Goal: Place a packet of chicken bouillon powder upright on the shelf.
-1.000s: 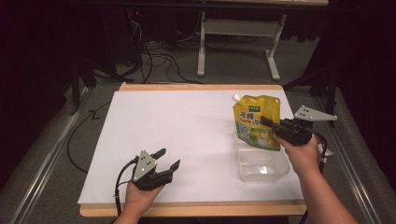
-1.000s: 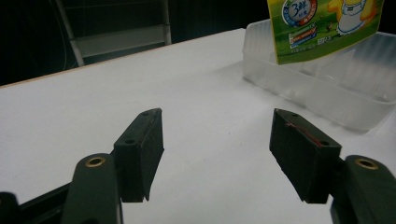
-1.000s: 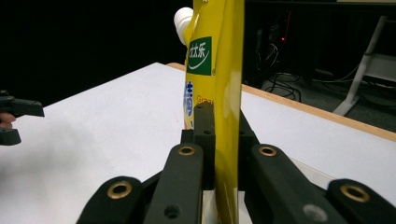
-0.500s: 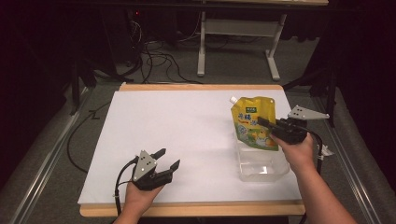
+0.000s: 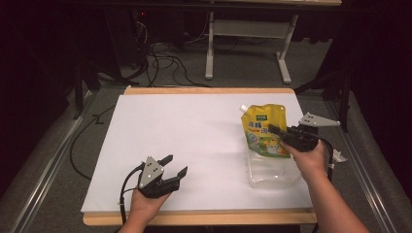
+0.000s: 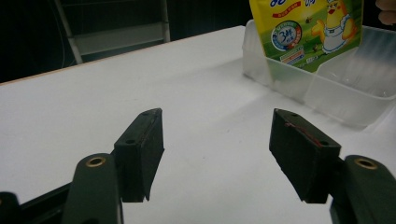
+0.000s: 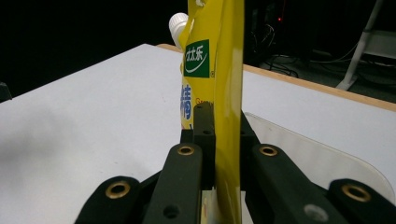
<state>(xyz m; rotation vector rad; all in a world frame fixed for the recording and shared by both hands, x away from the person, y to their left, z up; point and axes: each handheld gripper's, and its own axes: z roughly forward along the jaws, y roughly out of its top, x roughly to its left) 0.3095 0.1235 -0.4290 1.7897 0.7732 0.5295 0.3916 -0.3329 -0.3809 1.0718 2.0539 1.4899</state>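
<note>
At the right of the high view, the right gripper point(image 5: 278, 132) clamps the yellow pouch point(image 5: 262, 128) upright over the clear tub point(image 5: 274, 171), its bottom apparently inside but not released, while the left gripper point(image 5: 174, 166) waits open, lower left.

High view looks down; gripper views sit low (both share the pouch point(image 6: 308, 28)).
</note>
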